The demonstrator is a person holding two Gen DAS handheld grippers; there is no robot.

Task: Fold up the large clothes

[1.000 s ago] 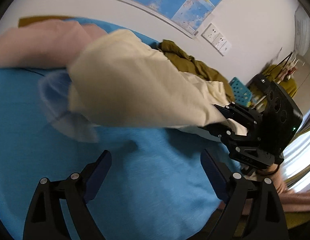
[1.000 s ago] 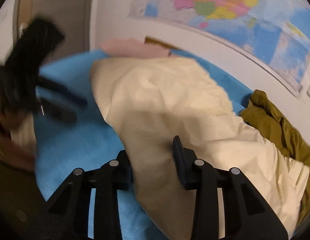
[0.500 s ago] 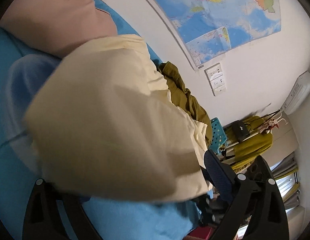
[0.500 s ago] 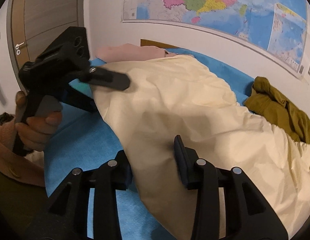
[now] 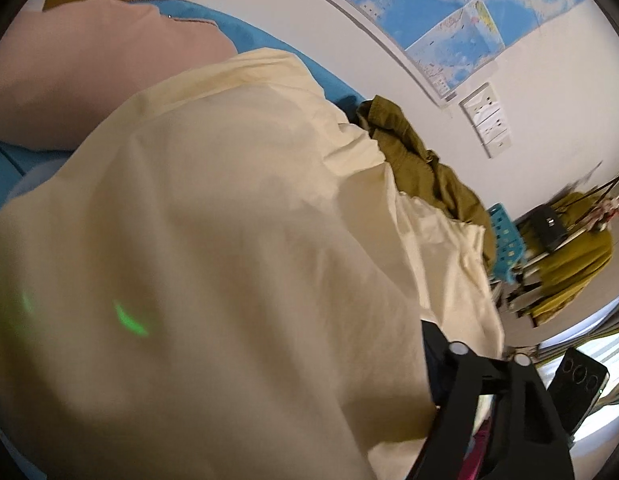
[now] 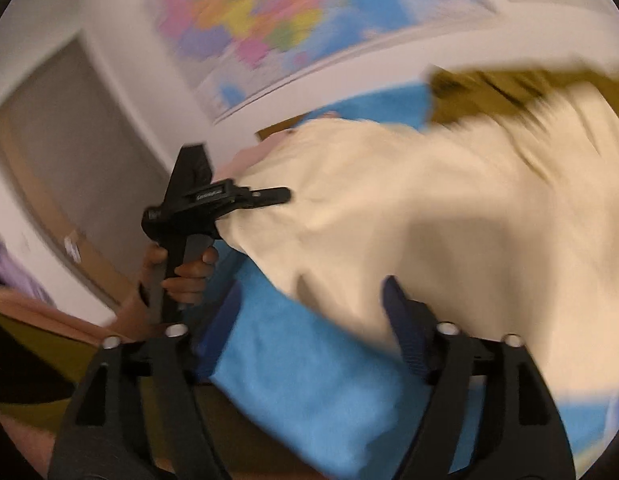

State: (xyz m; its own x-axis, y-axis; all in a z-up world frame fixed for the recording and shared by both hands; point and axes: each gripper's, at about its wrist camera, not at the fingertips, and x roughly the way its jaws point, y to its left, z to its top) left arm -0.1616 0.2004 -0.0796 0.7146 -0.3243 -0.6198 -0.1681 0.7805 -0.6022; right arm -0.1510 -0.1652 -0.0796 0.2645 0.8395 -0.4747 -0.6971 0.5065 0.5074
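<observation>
Black angular right gripper (image 6: 309,312) frame; silver screws; dark blue finger pads (image 6: 405,320).

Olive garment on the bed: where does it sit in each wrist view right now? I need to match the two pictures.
Left wrist: olive garment lies right of centre, against the wall, behind the cream cloth.
Right wrist: it is at the upper right, blurred, again behind the cream cloth.
Shared landmark: the wall map, top right in the left view, top centre in the right view.
</observation>
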